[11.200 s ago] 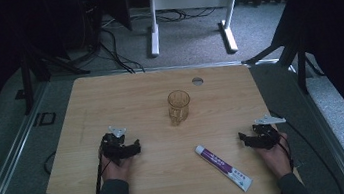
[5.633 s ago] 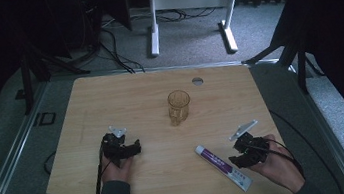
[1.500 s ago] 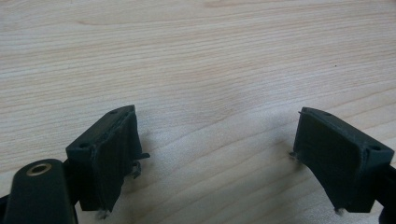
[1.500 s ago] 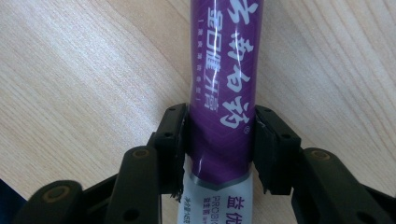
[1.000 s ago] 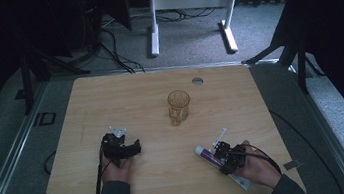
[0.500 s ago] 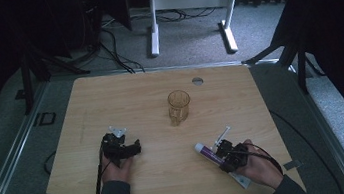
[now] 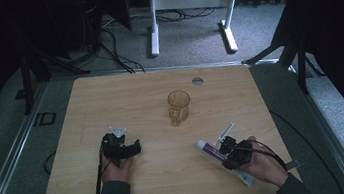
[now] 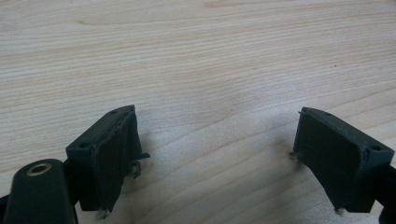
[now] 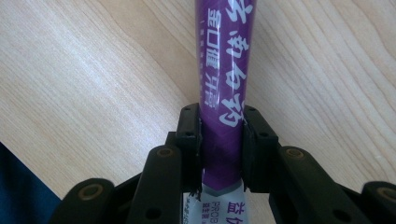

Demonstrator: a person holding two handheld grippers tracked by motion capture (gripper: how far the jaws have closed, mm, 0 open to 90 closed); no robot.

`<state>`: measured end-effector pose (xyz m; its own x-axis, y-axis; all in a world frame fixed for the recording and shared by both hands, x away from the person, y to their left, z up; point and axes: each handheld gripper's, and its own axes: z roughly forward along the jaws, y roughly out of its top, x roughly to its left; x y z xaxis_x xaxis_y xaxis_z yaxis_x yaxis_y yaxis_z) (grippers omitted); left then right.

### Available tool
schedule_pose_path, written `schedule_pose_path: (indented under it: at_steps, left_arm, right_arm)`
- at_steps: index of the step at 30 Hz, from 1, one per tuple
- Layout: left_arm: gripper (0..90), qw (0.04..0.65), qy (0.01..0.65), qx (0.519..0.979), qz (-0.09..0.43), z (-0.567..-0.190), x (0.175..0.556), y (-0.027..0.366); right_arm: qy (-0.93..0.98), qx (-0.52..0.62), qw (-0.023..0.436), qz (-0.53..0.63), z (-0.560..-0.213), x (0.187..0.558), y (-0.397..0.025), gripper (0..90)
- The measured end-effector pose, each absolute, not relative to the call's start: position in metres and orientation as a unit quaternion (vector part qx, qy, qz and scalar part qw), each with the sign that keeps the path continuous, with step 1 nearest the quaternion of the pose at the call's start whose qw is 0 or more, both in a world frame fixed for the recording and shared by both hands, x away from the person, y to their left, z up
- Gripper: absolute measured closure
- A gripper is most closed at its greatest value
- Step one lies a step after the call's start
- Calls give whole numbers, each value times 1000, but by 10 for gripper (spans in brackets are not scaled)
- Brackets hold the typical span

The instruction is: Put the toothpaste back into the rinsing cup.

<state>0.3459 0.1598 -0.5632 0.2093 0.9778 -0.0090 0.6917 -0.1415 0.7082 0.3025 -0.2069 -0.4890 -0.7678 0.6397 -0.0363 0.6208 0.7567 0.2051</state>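
The wooden counter (image 7: 125,98) carried everything; an amber glass (image 7: 179,107) stood upright near its middle, well apart from both hands; the left hand-held gripper (image 7: 125,149) rested on bare wood toward the near left, released, its jaws spread wide with nothing between them; the right hand-held gripper (image 7: 231,150) sat toward the near right, clenched around the purple toothpaste tube (image 9: 225,93), which lay flat on the counter, its pads pressing both sides.

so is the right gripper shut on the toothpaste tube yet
Yes, shut: the right gripper has both jaws pressed against the sides of the purple toothpaste tube.
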Motion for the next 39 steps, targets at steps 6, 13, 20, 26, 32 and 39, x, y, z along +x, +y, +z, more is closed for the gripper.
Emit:
schedule_pose_path:
  at_steps: [6,13,20,26,32,39]
  left_arm:
    - [140,301,582,717,238,-563,346,160]
    - [140,300,582,717,238,-563,346,160]
    - [140,301,582,717,238,-563,346,160]
    - [140,301,582,717,238,-563,346,160]
    - [140,301,582,717,238,-563,346,160]
    - [140,300,582,717,238,-563,346,160]
  right_arm:
    - [934,341,57,94,-485,304,-210,724]
    - [931,344,71,102,-474,305,-214,725]
    - [927,348,81,111,-464,308,-217,725]
    - [923,357,86,118,-458,312,-223,725]
    - [920,361,94,124,-450,315,-228,726]
    - [919,361,103,120,-443,318,-234,726]
